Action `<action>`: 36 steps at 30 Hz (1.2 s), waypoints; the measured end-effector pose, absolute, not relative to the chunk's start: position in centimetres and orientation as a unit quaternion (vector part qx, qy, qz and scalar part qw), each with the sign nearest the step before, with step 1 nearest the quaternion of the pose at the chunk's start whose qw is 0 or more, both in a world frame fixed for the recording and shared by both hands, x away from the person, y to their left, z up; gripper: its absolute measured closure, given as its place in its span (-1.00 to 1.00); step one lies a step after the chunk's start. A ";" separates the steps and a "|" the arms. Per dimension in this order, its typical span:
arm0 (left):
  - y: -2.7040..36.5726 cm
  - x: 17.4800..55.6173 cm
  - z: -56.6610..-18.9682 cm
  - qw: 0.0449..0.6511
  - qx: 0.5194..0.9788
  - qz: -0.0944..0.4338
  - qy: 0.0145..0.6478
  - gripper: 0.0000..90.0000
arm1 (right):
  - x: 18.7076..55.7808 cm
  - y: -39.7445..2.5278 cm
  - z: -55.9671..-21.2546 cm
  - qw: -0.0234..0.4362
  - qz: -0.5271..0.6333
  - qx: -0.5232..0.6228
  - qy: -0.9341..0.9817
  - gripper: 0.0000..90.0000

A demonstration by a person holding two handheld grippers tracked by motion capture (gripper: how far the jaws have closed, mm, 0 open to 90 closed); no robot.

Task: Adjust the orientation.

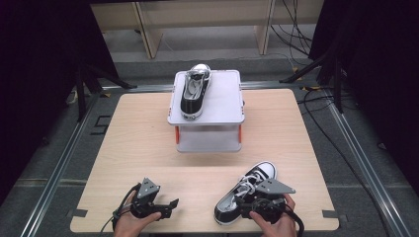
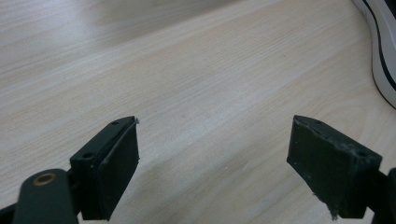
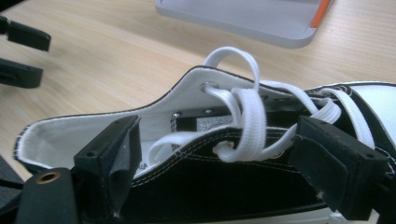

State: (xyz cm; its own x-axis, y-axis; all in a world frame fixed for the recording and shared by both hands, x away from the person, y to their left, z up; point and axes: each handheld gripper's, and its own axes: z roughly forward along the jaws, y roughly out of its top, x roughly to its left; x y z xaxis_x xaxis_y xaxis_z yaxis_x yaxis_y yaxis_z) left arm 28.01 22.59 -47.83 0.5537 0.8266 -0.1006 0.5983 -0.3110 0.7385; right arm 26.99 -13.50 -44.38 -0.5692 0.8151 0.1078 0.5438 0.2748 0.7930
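Nearby, black canvas sneaker (image 1: 245,192), white laces (image 3: 243,116)

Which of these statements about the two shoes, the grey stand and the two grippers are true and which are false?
1. One shoe lies on top of the grey stand. True.
2. The left gripper is shut on a shoelace. False: its jaws stand open over bare table.
3. The second shoe lies on the table by the right gripper. True.
4. The right gripper's jaws are pressed together. False: they stand apart, one at each side of the shoe's collar.
5. Both shoes are red. False: they are black and white.
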 end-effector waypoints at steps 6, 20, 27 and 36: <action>22.6 28.0 -47.9 0.378 0.796 0.149 0.448 -0.65 | 27.4 -13.4 -44.9 0.150 0.417 0.437 0.783 -0.44; 22.5 27.9 -47.9 0.377 0.799 0.145 0.445 -0.63 | 27.7 -13.4 -44.2 0.168 0.391 0.391 0.816 0.49; 22.5 27.9 -48.0 0.376 0.800 0.144 0.445 -0.63 | 27.2 -14.6 -43.5 0.176 0.370 0.352 0.841 0.73; 22.5 28.0 -48.0 0.373 0.803 0.143 0.442 -0.63 | 26.4 -18.6 -42.7 0.188 0.353 0.362 0.842 0.65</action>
